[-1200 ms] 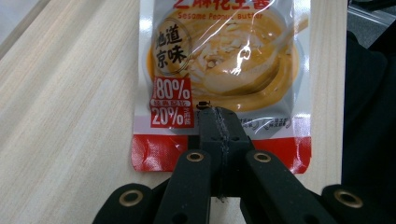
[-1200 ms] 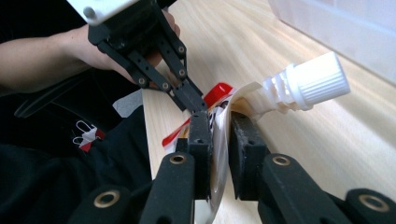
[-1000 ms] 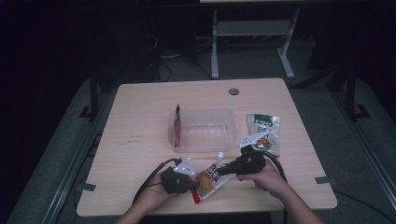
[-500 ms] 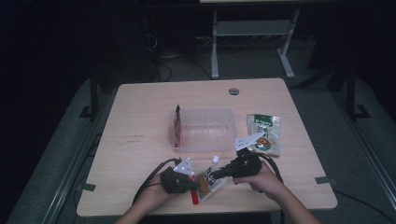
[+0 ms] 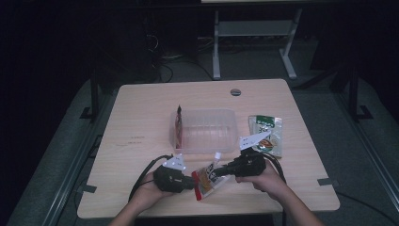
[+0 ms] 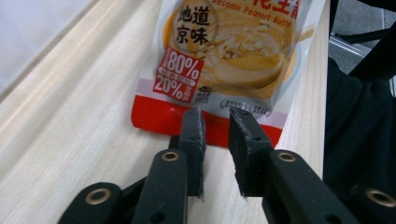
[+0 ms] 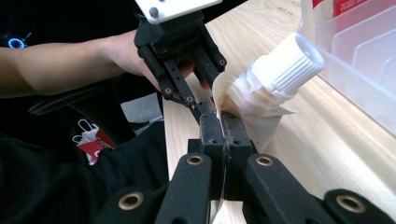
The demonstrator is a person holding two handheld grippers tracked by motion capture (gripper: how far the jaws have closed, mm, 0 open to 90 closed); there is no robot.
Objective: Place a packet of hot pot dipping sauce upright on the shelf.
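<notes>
- Near edge of the table, centre: right gripper (image 7: 223, 122) has its jaws pressed together on the top edge of the sesame peanut butter pouch (image 5: 207, 177), just beside its white screw cap (image 7: 286, 65).
- Left gripper (image 6: 215, 122) stands at the pouch's red bottom seam; its jaws have just been opening, now parted, with the seam at the tips and no pad pressing on it.
- Pouch hangs between the two grippers, low over the wood, near side of the clear plastic bin (image 5: 205, 130) and not yet in it.
- Judged progress: handover looks done, the right side carrying the pouch alone. Left to do, by my reading: move it to the bin. One red packet (image 5: 178, 127) stands upright at the bin's left wall; a green packet (image 5: 267, 134) lies on the table right of the bin, untouched.
- Surface: pale wooden table (image 5: 141, 108), a round grommet (image 5: 235, 92) at its far edge.
- Room: dark, grey floor; a white metal stand (image 5: 249, 33) and loose cables beyond the far side.
</notes>
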